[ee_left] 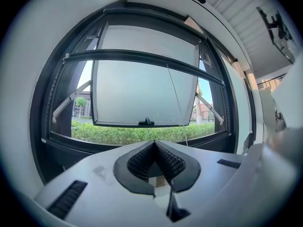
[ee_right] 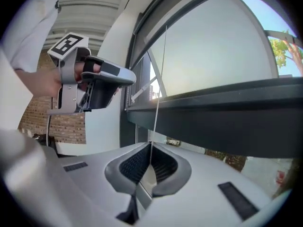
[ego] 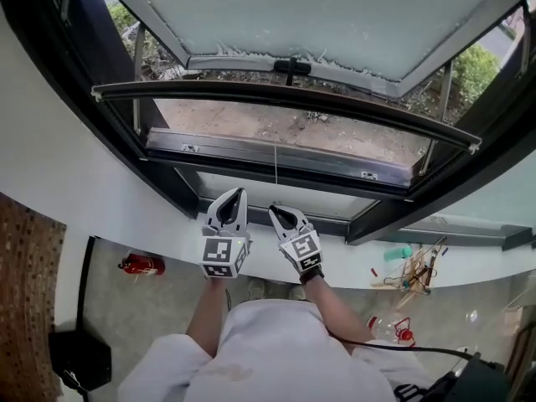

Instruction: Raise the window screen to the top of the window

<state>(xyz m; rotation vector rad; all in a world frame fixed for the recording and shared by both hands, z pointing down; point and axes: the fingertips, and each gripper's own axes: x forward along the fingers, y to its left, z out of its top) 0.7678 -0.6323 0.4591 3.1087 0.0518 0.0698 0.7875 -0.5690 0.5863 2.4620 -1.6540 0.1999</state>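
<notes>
The window screen's dark bottom rail (ego: pixel 285 99) spans the open window frame; it shows as a bar in the left gripper view (ee_left: pixel 142 56) and close overhead in the right gripper view (ee_right: pixel 227 117). A thin pull cord (ego: pixel 275 170) hangs from the rail's middle. My right gripper (ego: pixel 274 210) is shut on this cord (ee_right: pixel 158 89), which runs straight into its closed tips (ee_right: pixel 150 145). My left gripper (ego: pixel 237 193) is just left of it, shut with nothing between its pads (ee_left: pixel 155 143). The cord (ee_left: pixel 175 93) passes to the right of the left jaws.
The glass sash (ego: pixel 335 23) is tilted outward, its black handle (ego: pixel 291 67) at the lower edge. The white sill (ego: pixel 126 224) runs below the frame, with tools and small items (ego: pixel 414 266) at its right. A red fire extinguisher (ego: pixel 141 265) and a black box (ego: pixel 79 358) are on the floor.
</notes>
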